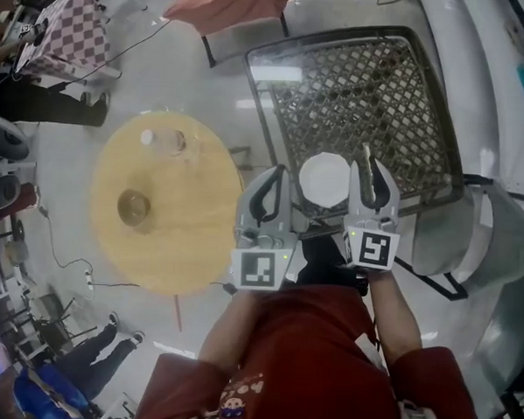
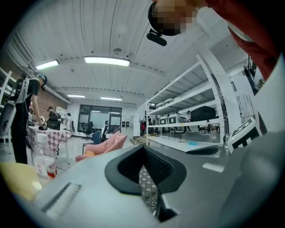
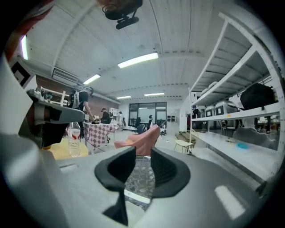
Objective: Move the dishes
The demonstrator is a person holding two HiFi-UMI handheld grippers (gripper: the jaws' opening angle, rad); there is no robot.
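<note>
The white dish lies near the close edge of the mesh-topped table, and appears to rest on it, between my two grippers. My right gripper is just beside its right rim with its jaws apart and nothing pressed between the pads. Through the gap I see only the mesh and a pale strip, which may or may not be the dish's rim. My left gripper is at the dish's other side, its jaws closed together and empty.

Well apart, a brown bowl sits on the round yellow table, near a clear bottle.

The likely risk is the edge. The dish is close to the table's near side, so a bump from my closed left gripper or a glancing touch from a right jaw could push it off. A smooth rim caught off-centre could tip or slip out of the pads.

The bottle's red label is too small to read. The only other markings are the black-and-white squares on the gripper cubes.
</note>
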